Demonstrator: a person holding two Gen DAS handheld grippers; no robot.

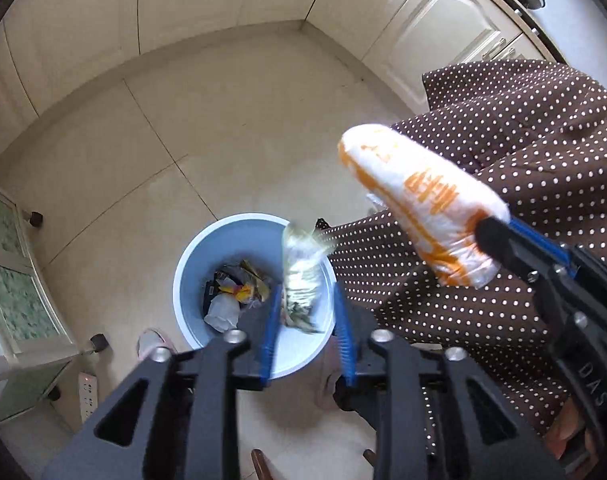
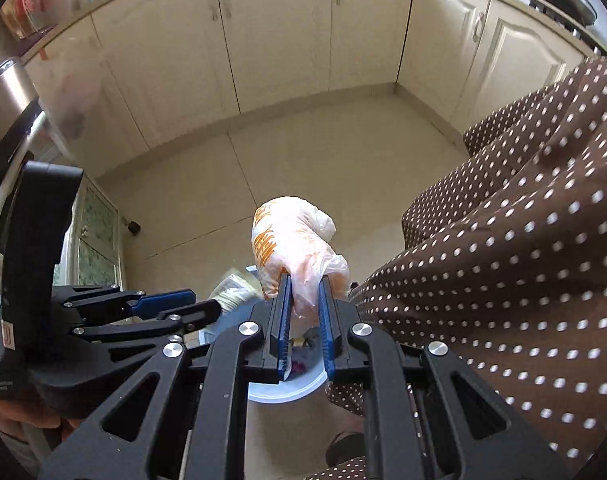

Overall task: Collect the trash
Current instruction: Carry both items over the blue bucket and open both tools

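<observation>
Above the tiled floor, a blue bin holding scraps sits below both tools: the right hand-held gripper pinches an orange-printed plastic bag, while the left hand-held gripper, jaws parted, has a blurred clear wrapper loose between them over the bin.

Two bags, one bin.

Open floor surrounds the bin; a dotted skirt crowds its right.
</observation>
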